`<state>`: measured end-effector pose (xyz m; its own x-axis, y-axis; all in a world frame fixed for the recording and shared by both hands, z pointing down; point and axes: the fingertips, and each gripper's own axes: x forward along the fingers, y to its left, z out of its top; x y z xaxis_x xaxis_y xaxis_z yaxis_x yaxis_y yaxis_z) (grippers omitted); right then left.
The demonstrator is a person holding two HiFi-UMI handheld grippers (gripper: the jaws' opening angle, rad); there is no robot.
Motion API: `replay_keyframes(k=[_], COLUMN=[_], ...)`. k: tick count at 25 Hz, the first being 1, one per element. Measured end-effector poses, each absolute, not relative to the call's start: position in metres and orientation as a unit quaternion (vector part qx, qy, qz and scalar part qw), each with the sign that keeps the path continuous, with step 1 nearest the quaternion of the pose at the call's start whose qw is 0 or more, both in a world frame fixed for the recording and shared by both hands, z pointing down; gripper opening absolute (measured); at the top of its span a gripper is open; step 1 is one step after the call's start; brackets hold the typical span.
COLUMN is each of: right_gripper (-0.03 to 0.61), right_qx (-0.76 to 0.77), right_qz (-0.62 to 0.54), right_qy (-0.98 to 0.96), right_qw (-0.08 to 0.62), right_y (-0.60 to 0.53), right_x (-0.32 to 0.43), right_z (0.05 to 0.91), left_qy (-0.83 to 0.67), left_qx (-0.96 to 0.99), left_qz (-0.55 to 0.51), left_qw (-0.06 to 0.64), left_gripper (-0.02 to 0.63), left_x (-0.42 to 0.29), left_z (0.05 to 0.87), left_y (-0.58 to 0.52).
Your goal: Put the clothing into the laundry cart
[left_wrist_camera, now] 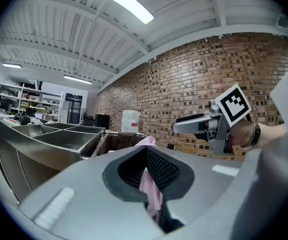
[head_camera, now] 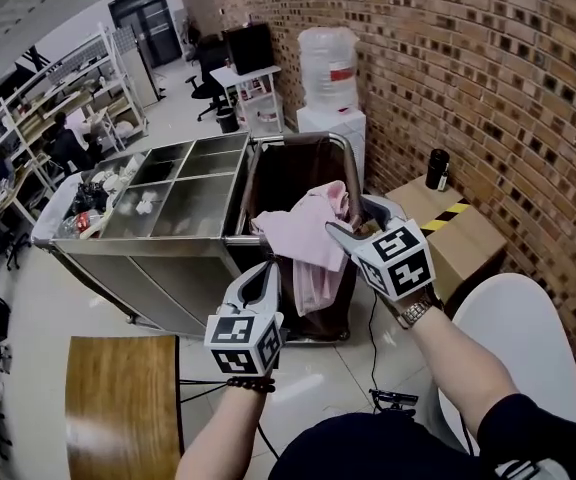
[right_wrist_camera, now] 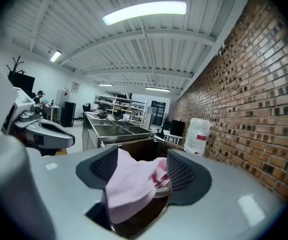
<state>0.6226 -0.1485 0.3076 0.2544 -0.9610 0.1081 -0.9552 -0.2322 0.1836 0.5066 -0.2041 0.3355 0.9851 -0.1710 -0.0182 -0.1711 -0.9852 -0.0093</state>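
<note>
A pink garment point(head_camera: 303, 238) hangs bunched over the front rim of the laundry cart's dark brown bag point(head_camera: 298, 168). Both grippers hold it from my side. My left gripper point(head_camera: 260, 276) is shut on its lower left part, and a thin pink fold point(left_wrist_camera: 150, 189) shows squeezed between the nearly touching pads. My right gripper point(head_camera: 353, 220) grips the upper right part. There a thicker wad of the garment point(right_wrist_camera: 129, 186) fills the gap between its wider-set jaws. Each gripper is also visible from the other's view, the right gripper point(left_wrist_camera: 199, 125) and the left gripper point(right_wrist_camera: 39, 131).
The steel cart point(head_camera: 183, 203) with open compartments adjoins the bag on the left. A water dispenser point(head_camera: 330, 78) stands behind against the brick wall. A cardboard box point(head_camera: 453, 238) with a black bottle point(head_camera: 437, 168) sits at right. A wooden seat point(head_camera: 123, 398) and a white chair point(head_camera: 528, 338) flank me.
</note>
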Motion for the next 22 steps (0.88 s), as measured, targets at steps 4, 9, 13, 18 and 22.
replay_keyframes(k=[4, 9, 13, 18, 22], right_gripper=[0.281, 0.238, 0.205, 0.153, 0.121], right_qx=[0.780, 0.778, 0.775, 0.779, 0.781], right_qz=[-0.017, -0.032, -0.045, -0.069, -0.088], right_qy=[-0.617, -0.620, -0.622, -0.617, -0.614], right_qw=[0.102, 0.102, 0.097, 0.085, 0.075], right_y=[-0.135, -0.114, -0.096, -0.076, -0.063], right_x=[0.588, 0.546, 0.521, 0.492, 0.473], right_z=[0.307, 0.298, 0.296, 0.283, 0.270], left_qy=[0.080, 0.072, 0.067, 0.065, 0.061], left_qx=[-0.997, -0.997, -0.998, -0.998, -0.998], left_qz=[0.010, 0.011, 0.011, 0.016, 0.022], left_qw=[0.005, 0.003, 0.003, 0.006, 0.008], left_gripper=[-0.002, -0.002, -0.002, -0.002, -0.002], left_x=[0.483, 0.458, 0.444, 0.428, 0.419], left_z=[0.329, 0.324, 0.323, 0.311, 0.303], left_y=[-0.188, -0.164, -0.144, -0.124, -0.114])
